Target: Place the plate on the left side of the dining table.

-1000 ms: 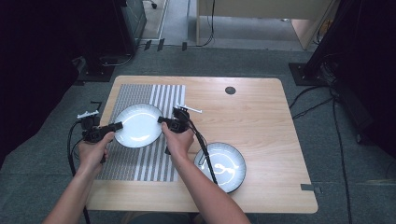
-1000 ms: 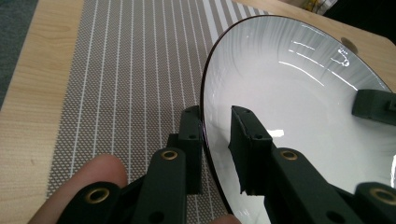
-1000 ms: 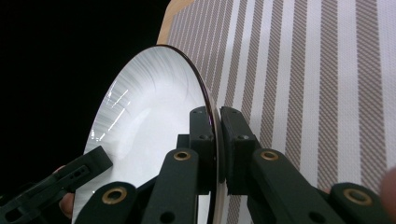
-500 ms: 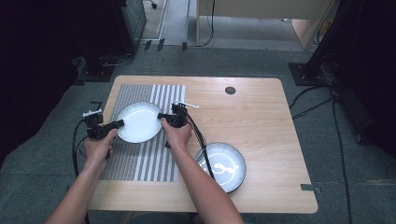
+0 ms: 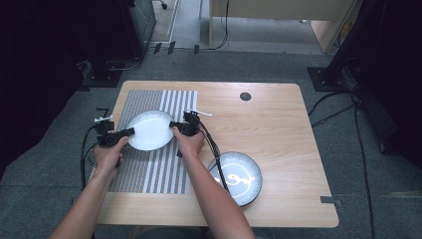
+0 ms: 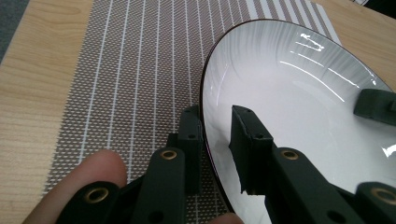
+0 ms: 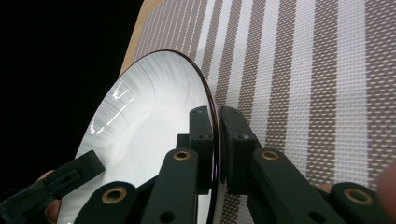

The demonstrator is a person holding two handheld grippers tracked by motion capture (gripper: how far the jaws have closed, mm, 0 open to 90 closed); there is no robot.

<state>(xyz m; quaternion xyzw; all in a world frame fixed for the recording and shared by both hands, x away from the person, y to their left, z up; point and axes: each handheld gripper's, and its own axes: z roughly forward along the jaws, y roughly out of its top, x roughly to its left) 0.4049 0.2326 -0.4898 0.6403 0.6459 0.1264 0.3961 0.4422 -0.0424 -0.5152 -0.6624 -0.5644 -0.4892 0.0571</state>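
Note:
A white plate [image 5: 149, 130] with a dark rim is over the striped placemat [image 5: 149, 172] at the table's left. My left gripper [image 5: 125, 133] is shut on its left rim, and my right gripper [image 5: 174, 125] is shut on its right rim. In the left gripper view the gripper [image 6: 217, 135] has one jaw under the plate [image 6: 299, 93] and one on its inner face. In the right gripper view the jaws of the gripper [image 7: 216, 135] pinch the thin rim of the plate [image 7: 144, 135]. I cannot tell whether the plate touches the mat.
A second plate [image 5: 235, 178] with a white figure on a dark middle lies at the front right, and the right gripper's cable crosses it. A small dark disc [image 5: 245, 96] is set into the table [image 5: 278, 129] at the back.
Both hands have lowered the plate toward the placemat and moved it slightly away from the person. It looks smaller from above now. Both grips are unchanged.

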